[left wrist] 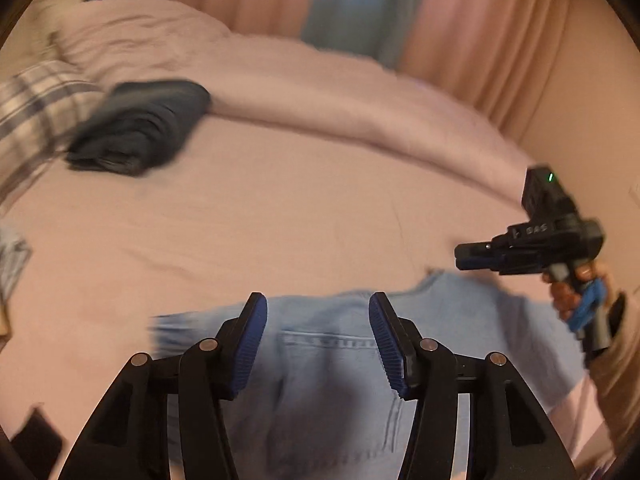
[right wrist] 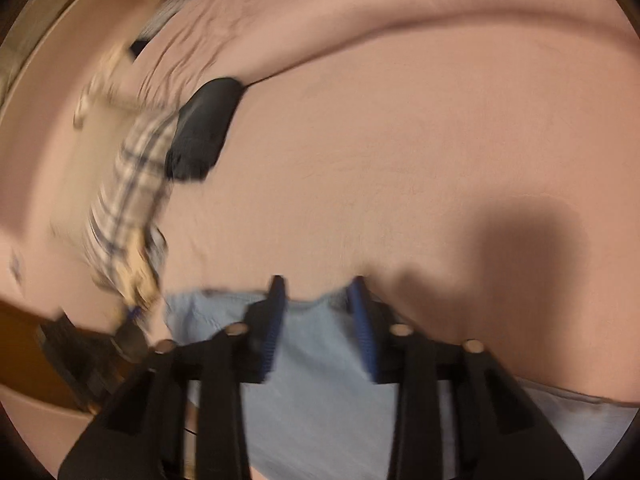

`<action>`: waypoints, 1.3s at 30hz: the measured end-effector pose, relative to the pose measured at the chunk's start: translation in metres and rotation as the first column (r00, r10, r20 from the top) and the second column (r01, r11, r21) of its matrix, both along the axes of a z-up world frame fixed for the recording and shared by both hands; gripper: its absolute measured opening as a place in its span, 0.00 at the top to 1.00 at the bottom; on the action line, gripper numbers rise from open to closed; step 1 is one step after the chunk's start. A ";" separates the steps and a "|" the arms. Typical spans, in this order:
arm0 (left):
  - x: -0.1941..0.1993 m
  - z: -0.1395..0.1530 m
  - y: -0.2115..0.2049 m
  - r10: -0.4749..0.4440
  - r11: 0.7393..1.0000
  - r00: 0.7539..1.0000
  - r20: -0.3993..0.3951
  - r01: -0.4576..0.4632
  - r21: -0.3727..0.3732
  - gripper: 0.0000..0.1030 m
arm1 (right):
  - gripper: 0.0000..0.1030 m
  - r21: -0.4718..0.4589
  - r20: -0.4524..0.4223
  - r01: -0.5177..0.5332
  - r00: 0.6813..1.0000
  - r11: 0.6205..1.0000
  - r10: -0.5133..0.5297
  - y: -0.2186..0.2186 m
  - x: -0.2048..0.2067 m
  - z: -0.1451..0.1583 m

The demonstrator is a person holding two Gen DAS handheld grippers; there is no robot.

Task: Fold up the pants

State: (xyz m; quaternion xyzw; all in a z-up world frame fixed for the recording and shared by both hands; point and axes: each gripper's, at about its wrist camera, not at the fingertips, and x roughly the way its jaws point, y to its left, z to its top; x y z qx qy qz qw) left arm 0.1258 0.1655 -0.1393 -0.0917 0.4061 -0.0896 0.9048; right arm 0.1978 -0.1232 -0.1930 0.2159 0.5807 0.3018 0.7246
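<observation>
Light blue jeans (left wrist: 340, 360) lie spread on the pink bed sheet (left wrist: 280, 220), blurred by motion. My left gripper (left wrist: 318, 304) hovers over them with its blue-padded jaws wide apart and nothing pressed between them. The right gripper (left wrist: 460, 258) shows side-on at the right of the left wrist view, held by a hand (left wrist: 568, 296), just above a raised corner of the jeans. In the right wrist view the right gripper (right wrist: 318, 284) stands over the jeans (right wrist: 320, 368) near their far edge. Its jaws are narrowly apart and the pads are not closed on the cloth.
A dark folded garment (left wrist: 140, 128) (right wrist: 204, 128) lies farther up the bed beside a plaid cloth (left wrist: 36, 100) (right wrist: 128, 192). A rumpled pink blanket (left wrist: 320, 80) runs along the far side. Pink and blue curtains (left wrist: 360, 8) hang behind.
</observation>
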 end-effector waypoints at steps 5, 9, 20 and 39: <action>0.006 -0.038 -0.001 -0.009 0.983 0.999 -0.050 0.018 0.184 0.56 | 0.80 0.092 -0.123 -0.114 0.984 0.989 0.125 0.000 -0.032 -0.025; 0.002 -0.039 0.002 -0.027 0.981 0.999 -0.025 0.031 0.190 0.56 | 0.81 0.053 -0.127 -0.207 0.969 0.977 0.212 0.005 -0.065 -0.036; 0.006 -0.043 0.001 -0.018 0.987 0.999 -0.035 0.023 0.161 0.56 | 0.60 0.132 -0.113 -0.070 0.990 0.989 0.085 -0.004 -0.046 -0.035; 0.015 -0.050 0.015 0.048 0.976 0.996 -0.077 -0.030 0.217 0.94 | 0.84 -0.070 -0.026 -0.064 0.998 0.996 0.062 0.012 0.004 -0.025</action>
